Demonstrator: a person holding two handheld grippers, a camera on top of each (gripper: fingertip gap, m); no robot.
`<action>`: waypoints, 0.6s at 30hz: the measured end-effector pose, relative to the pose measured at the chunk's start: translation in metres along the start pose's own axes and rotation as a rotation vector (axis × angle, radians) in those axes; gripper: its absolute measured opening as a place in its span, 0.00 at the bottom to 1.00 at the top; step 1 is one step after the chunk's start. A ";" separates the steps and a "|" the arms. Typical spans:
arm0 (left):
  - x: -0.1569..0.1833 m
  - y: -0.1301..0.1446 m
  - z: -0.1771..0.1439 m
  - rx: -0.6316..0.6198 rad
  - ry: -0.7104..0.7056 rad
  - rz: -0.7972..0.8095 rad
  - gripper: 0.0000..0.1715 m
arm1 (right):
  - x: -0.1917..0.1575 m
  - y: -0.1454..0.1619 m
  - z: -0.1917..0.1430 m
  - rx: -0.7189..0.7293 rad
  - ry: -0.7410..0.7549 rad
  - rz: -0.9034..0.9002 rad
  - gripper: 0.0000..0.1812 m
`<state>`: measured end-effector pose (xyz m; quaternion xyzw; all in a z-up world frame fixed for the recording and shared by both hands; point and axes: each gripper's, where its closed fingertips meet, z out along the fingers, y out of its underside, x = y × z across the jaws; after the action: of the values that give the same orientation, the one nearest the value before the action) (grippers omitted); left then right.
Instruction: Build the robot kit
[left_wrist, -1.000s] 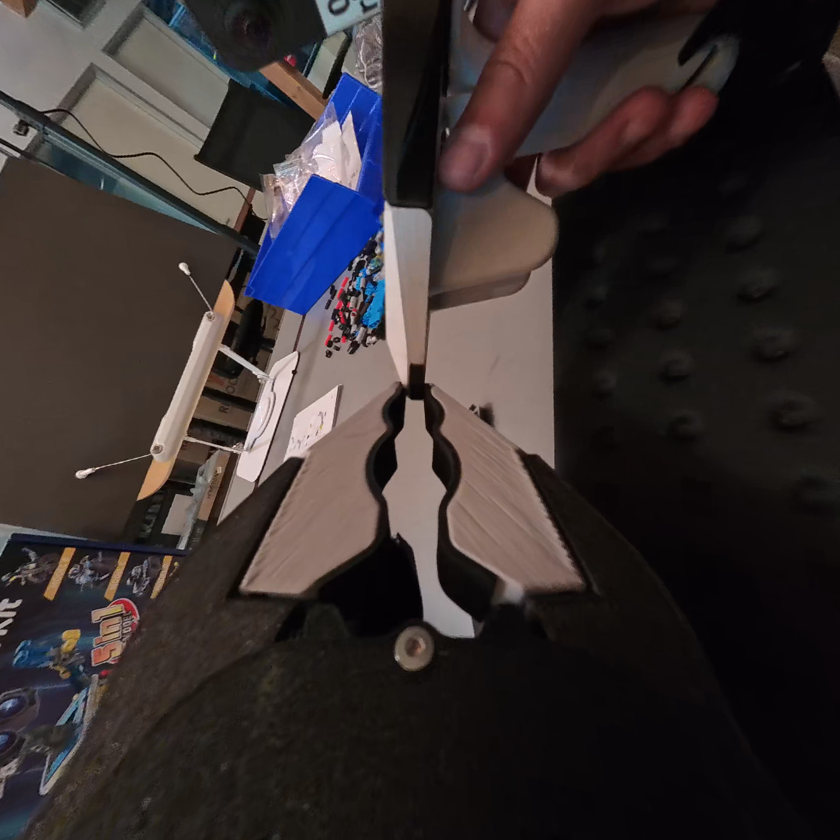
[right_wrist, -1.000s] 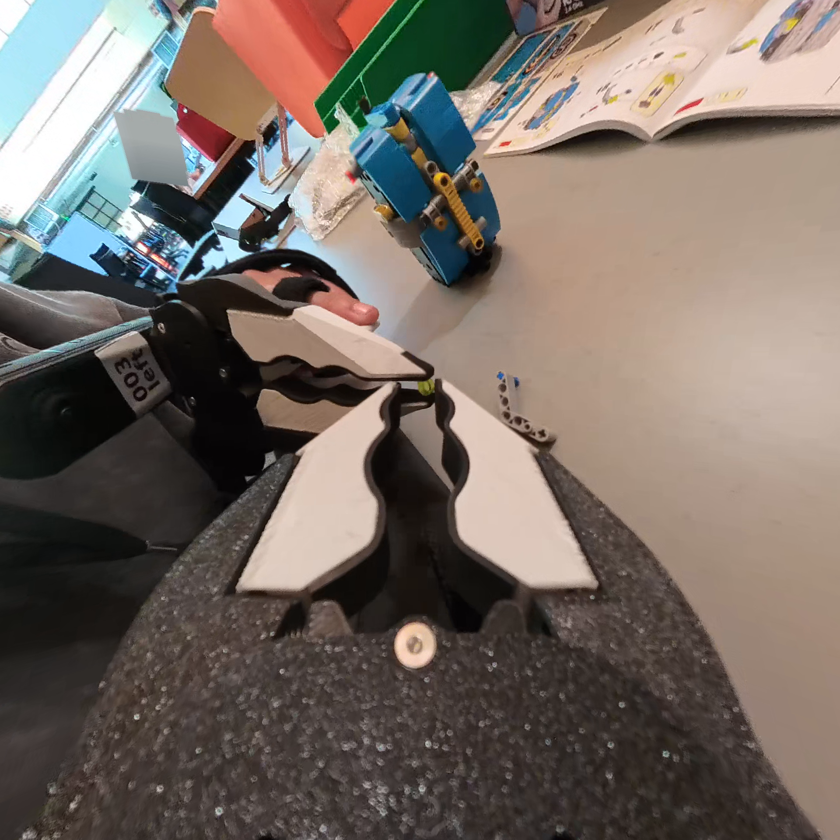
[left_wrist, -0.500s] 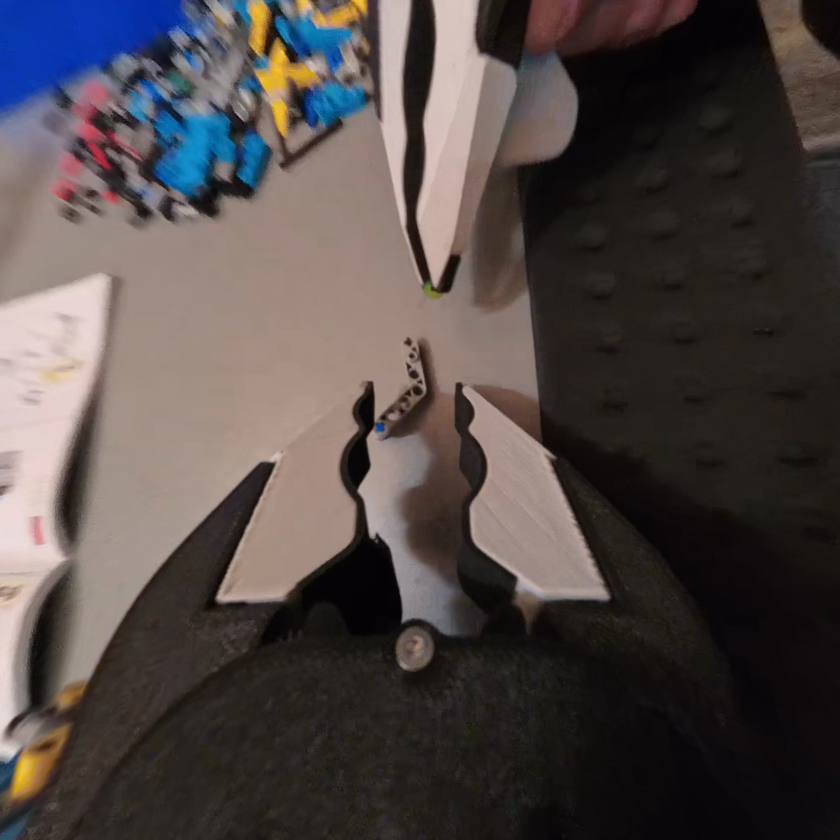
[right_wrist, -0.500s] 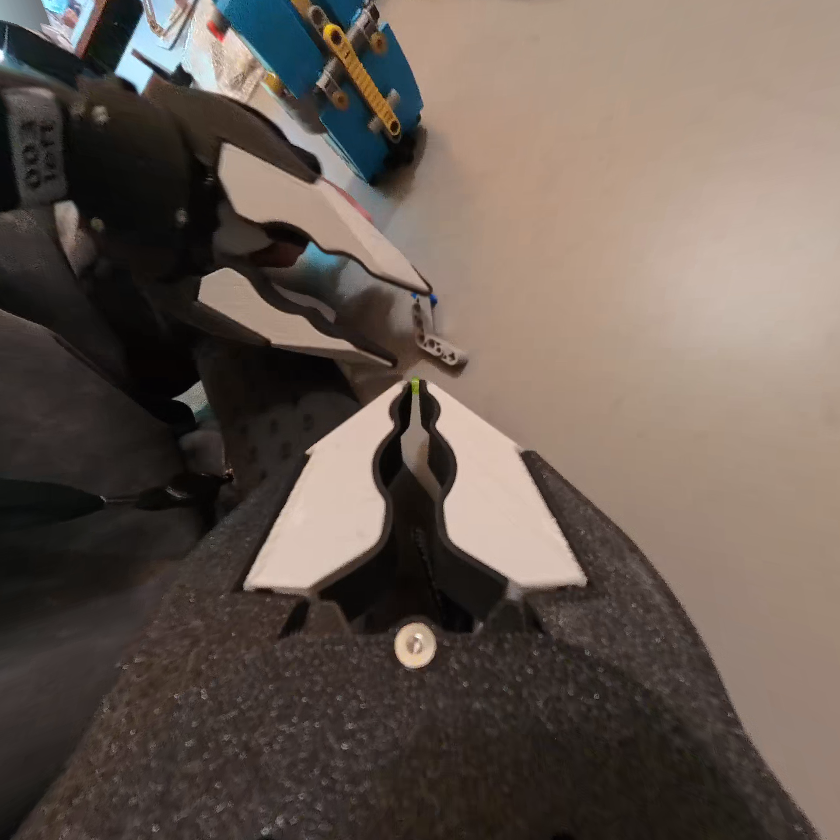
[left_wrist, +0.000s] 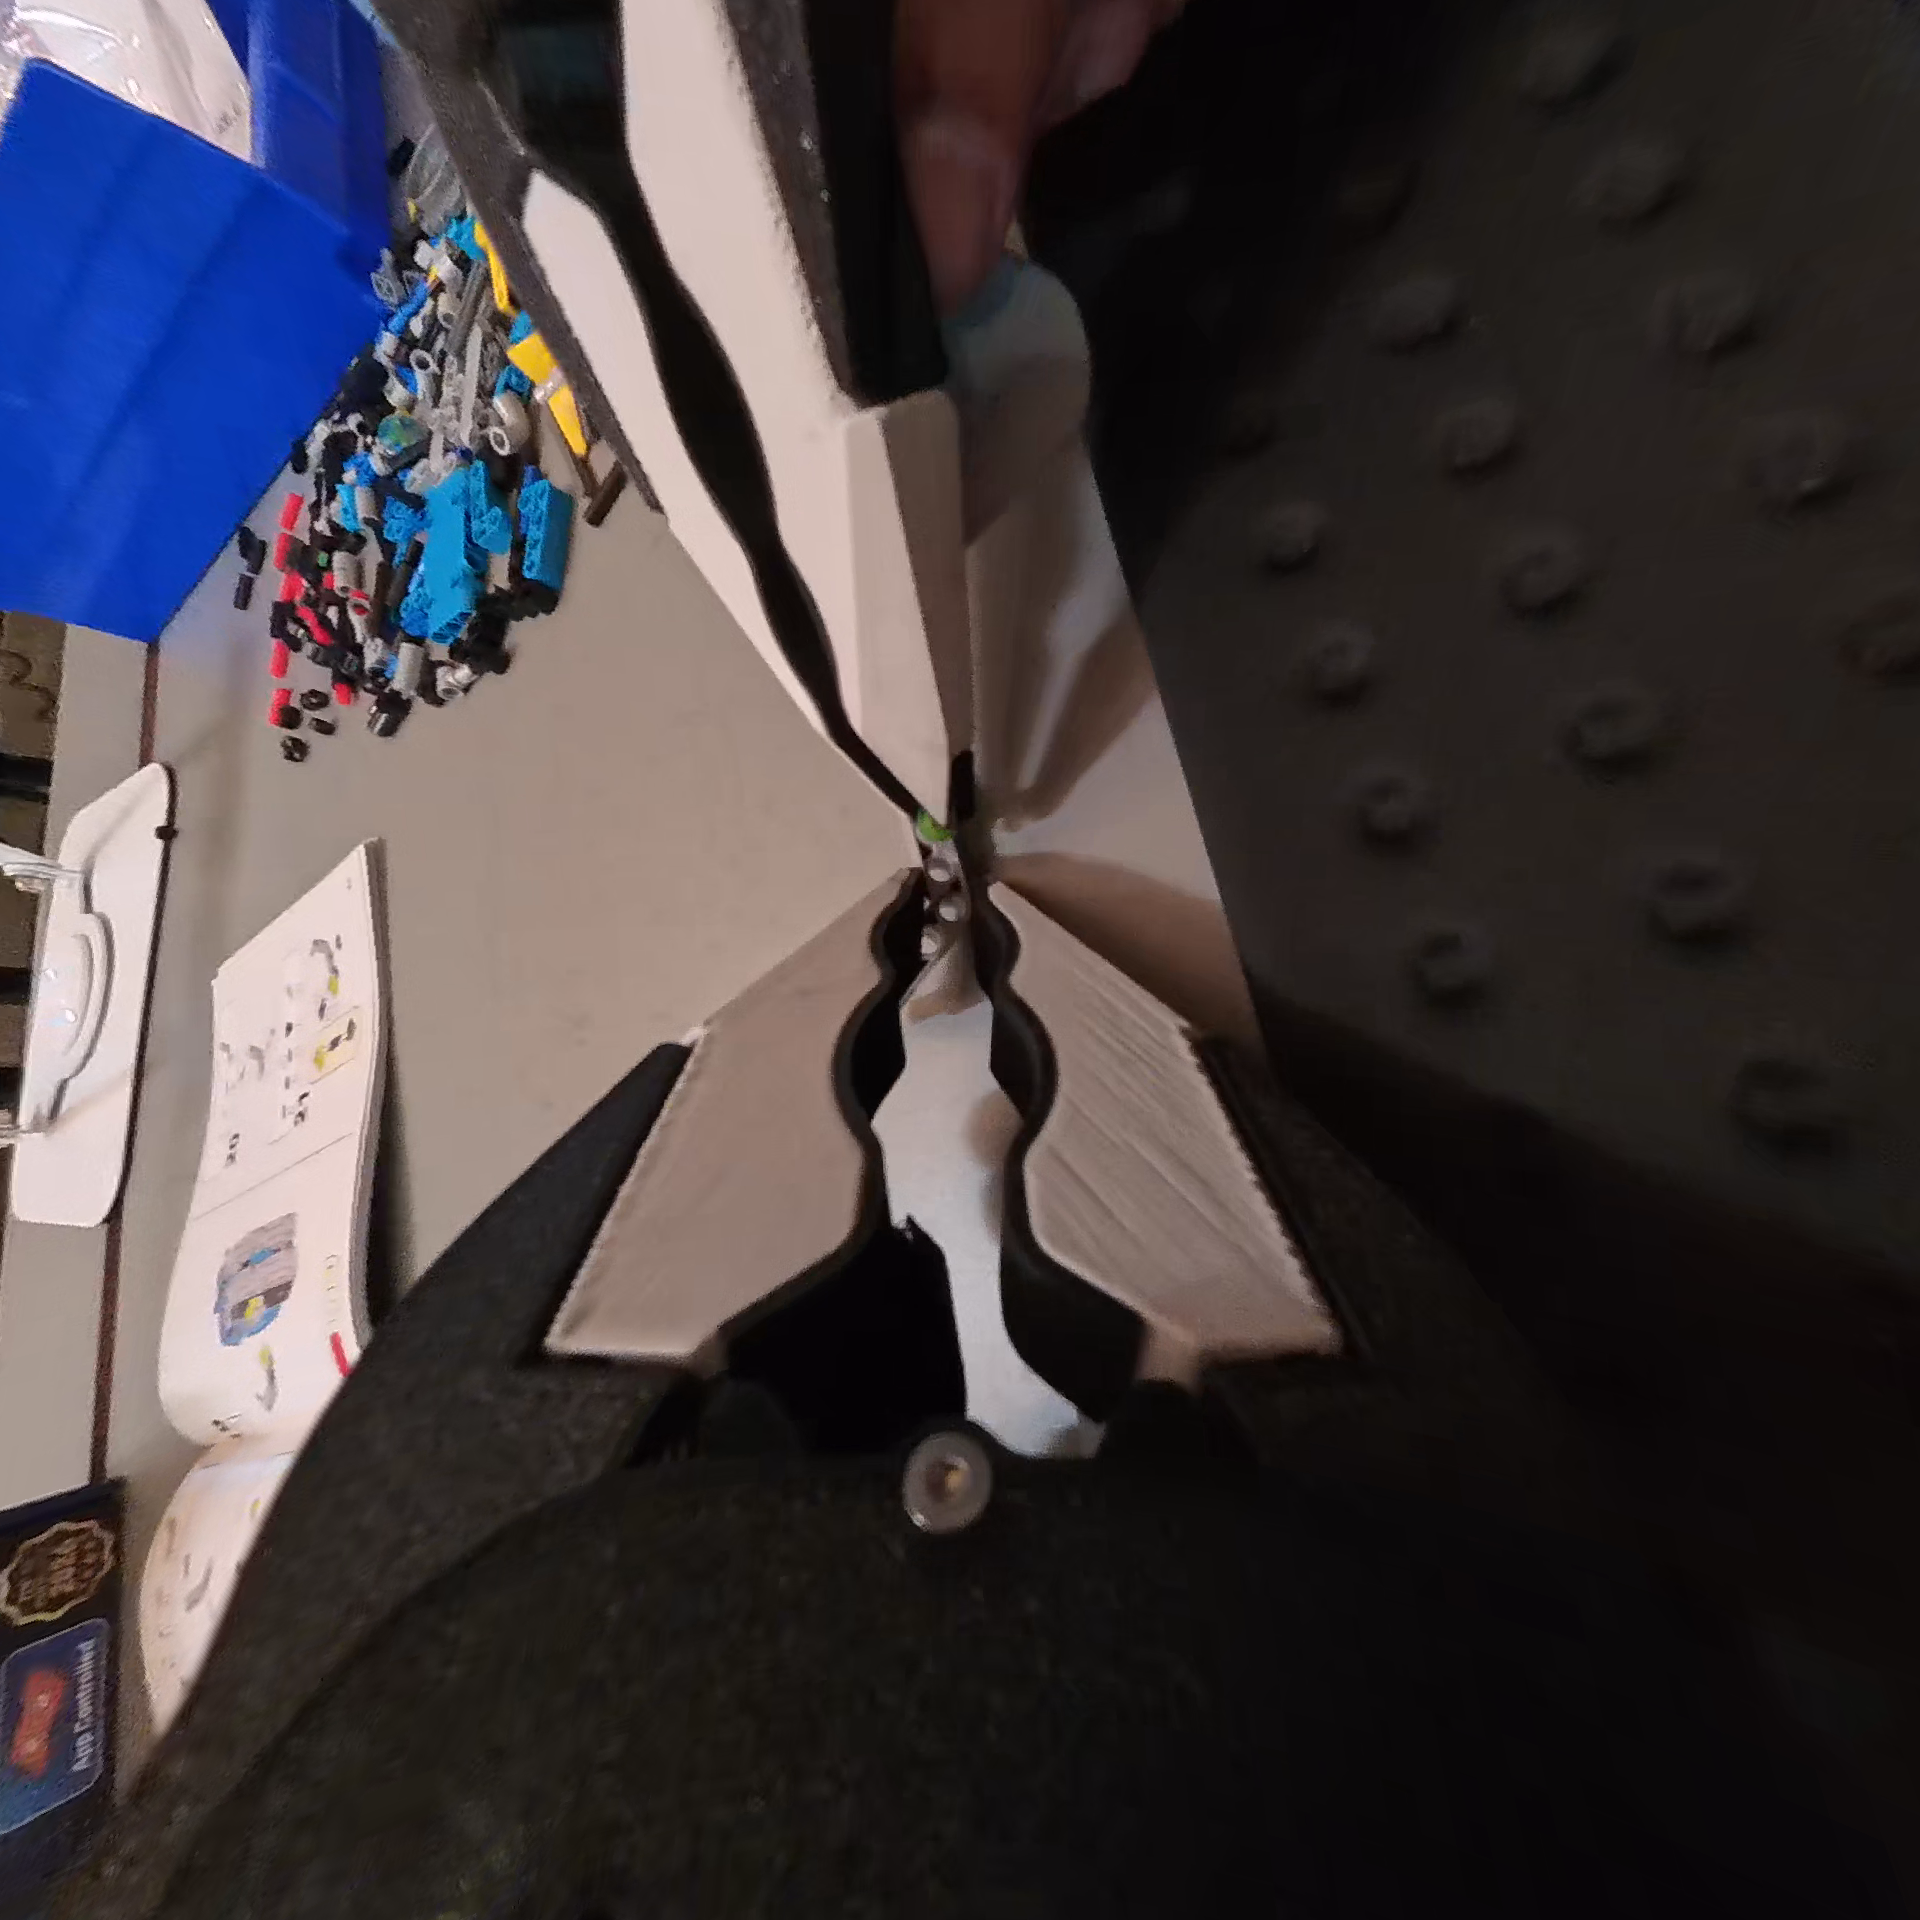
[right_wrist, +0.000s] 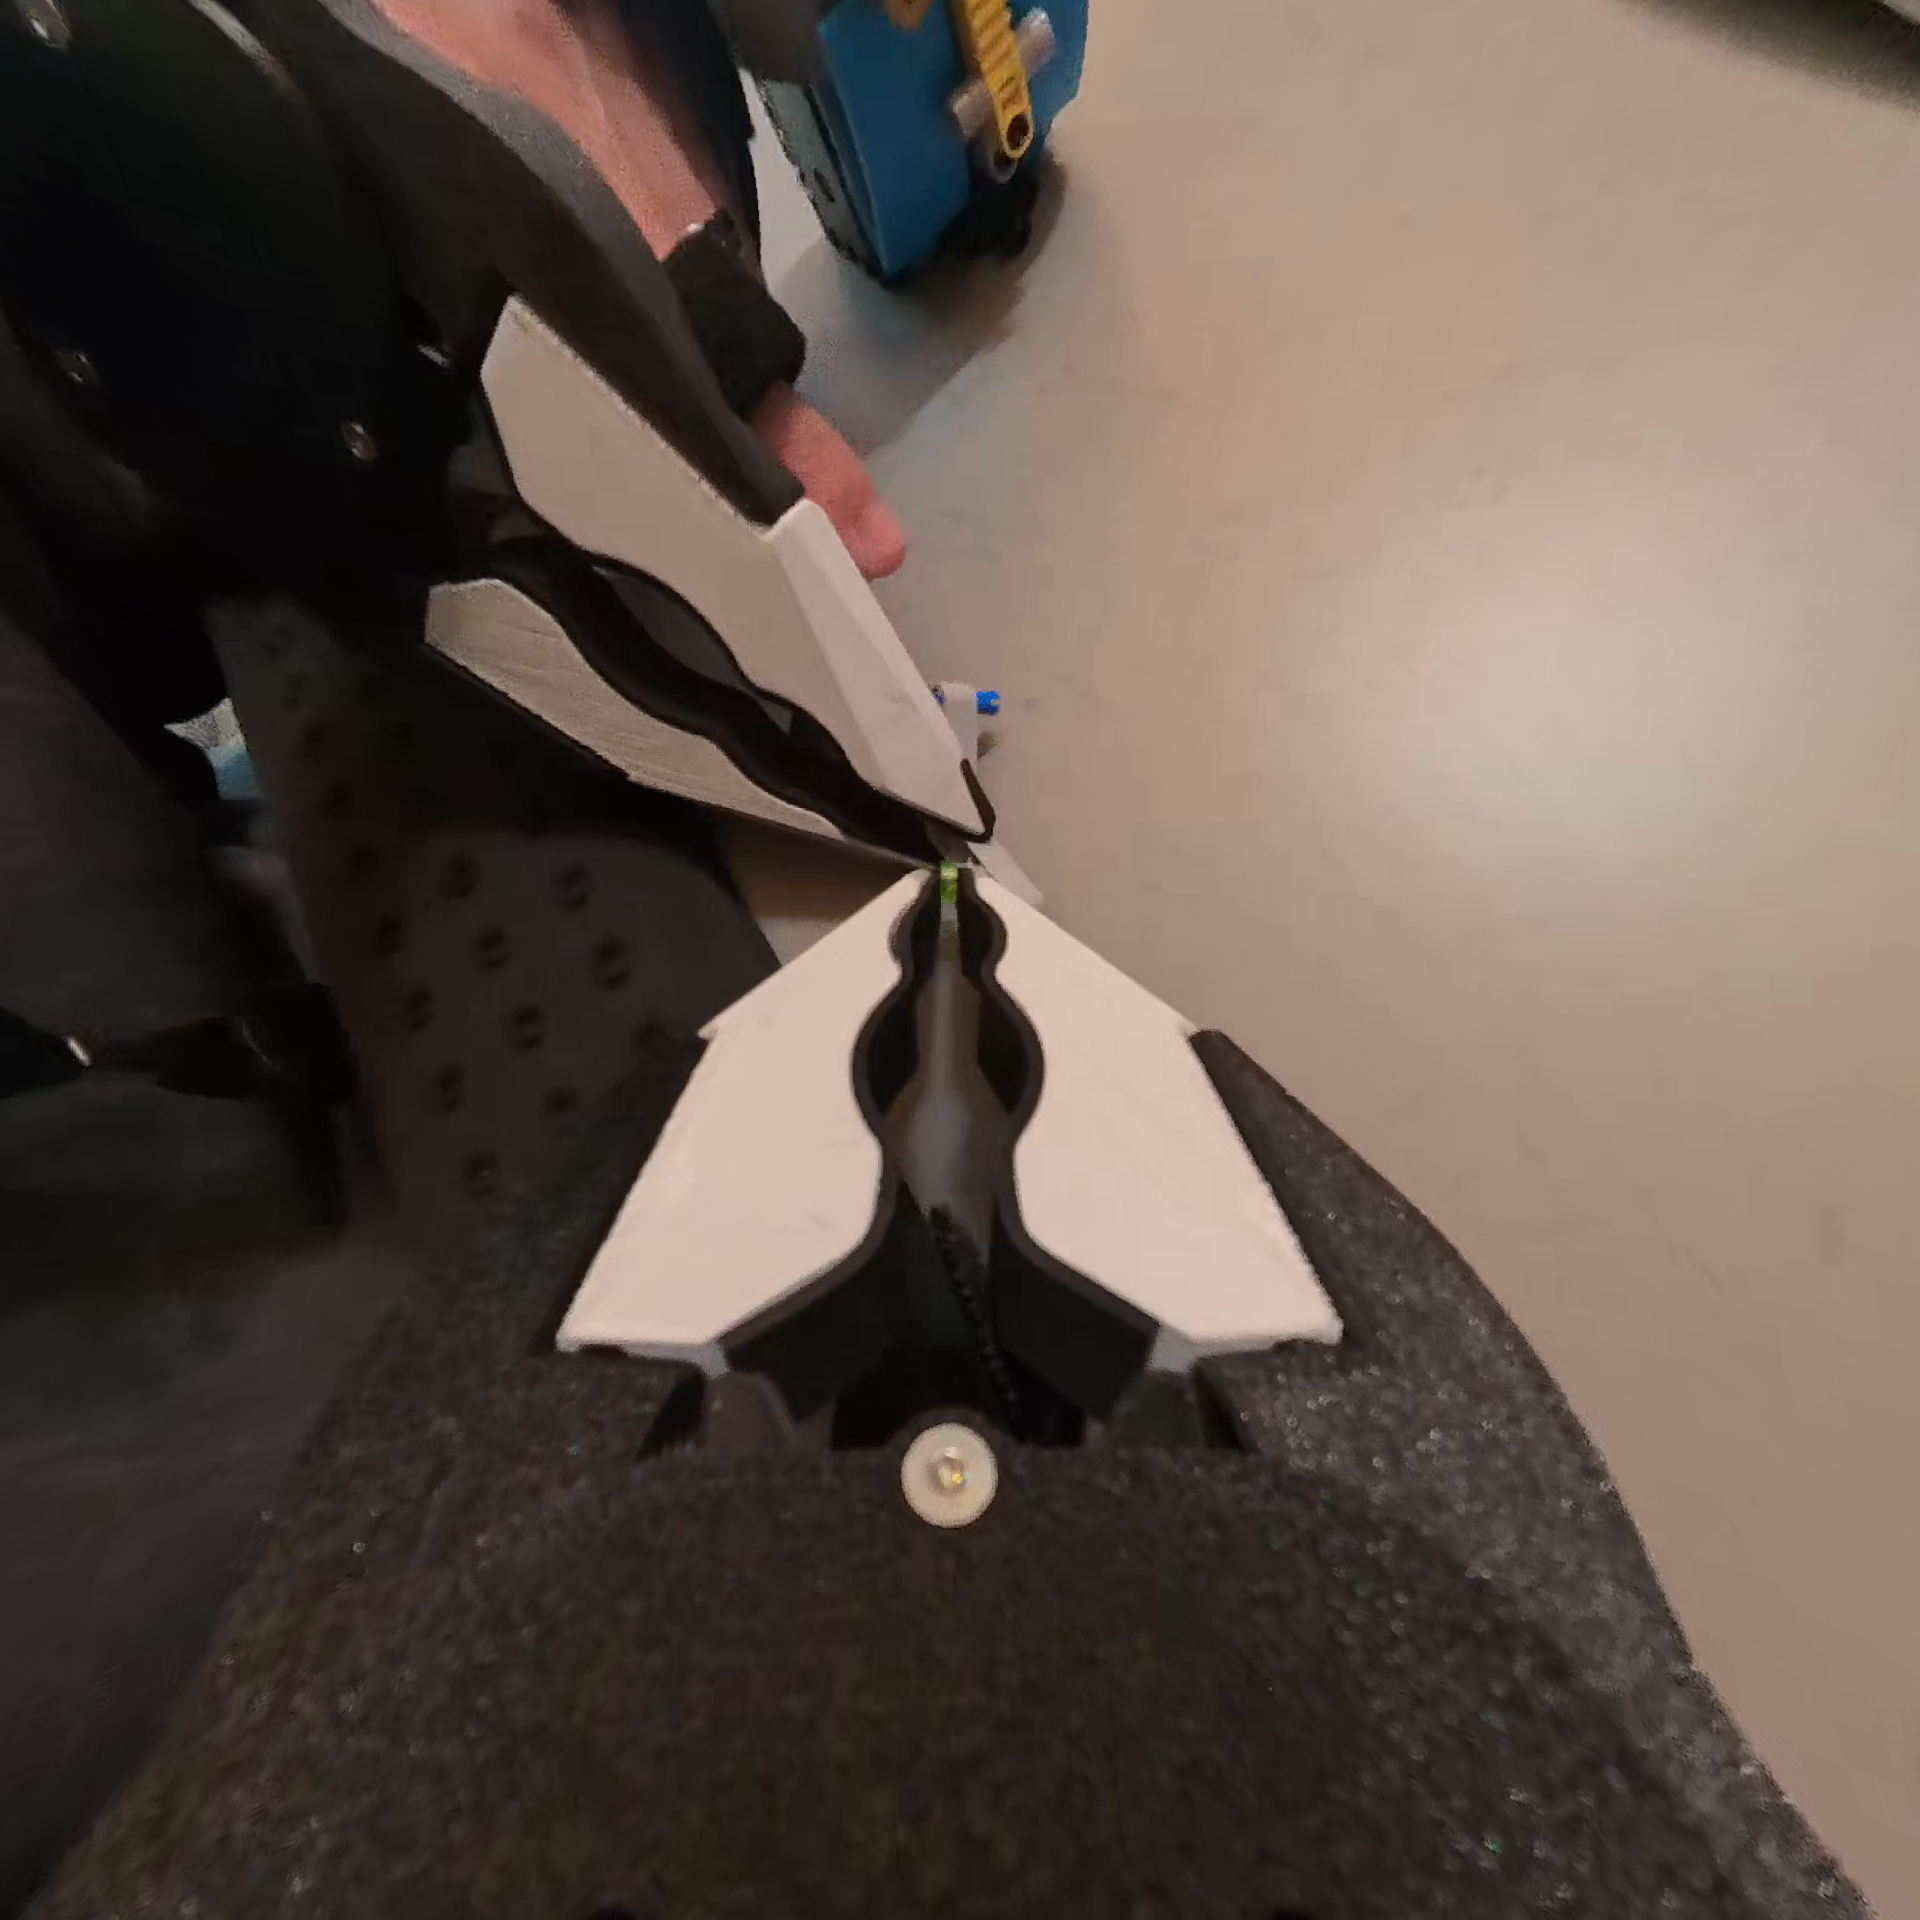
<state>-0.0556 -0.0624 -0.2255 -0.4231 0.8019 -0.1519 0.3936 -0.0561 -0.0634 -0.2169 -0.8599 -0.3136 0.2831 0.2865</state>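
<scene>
My left gripper (left_wrist: 945, 883) is shut on a small grey bent beam with holes (left_wrist: 943, 906), held just above the grey table (left_wrist: 623, 831). My right gripper (right_wrist: 948, 878) is shut on a tiny green pin (right_wrist: 948, 885). The two grippers meet tip to tip. In the left wrist view the right gripper (left_wrist: 940, 805) comes down from the top, and the green pin (left_wrist: 935, 828) is at the end of the beam. In the right wrist view the left gripper (right_wrist: 951, 831) reaches in from the upper left. The beam's far end, with a blue pin (right_wrist: 977, 704), sticks out behind its fingers.
A pile of loose building pieces (left_wrist: 416, 551) lies beside a blue bin (left_wrist: 156, 364). An open instruction booklet (left_wrist: 291, 1122) lies to the left. A blue built model (right_wrist: 935, 125) stands at the back. A black dimpled mat (left_wrist: 1558, 623) borders the table on the right. My two grippers' fingertips are within a few centimetres of each other.
My left gripper was open around the beam lying on the table; it has shut on it and lifted it. My right gripper brought the green pin up against the beam's end.
</scene>
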 end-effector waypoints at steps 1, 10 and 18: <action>0.000 0.000 0.000 0.002 0.001 -0.003 0.05 | 0.000 0.001 0.001 -0.012 0.007 -0.007 0.01; 0.000 0.001 0.000 0.007 0.019 -0.035 0.05 | 0.004 0.000 0.003 -0.038 0.142 -0.166 0.01; 0.000 0.001 0.001 -0.001 0.031 -0.098 0.05 | 0.005 -0.001 0.003 -0.039 0.201 -0.220 0.01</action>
<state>-0.0558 -0.0611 -0.2265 -0.4597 0.7862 -0.1773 0.3729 -0.0553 -0.0582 -0.2201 -0.8498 -0.3807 0.1563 0.3292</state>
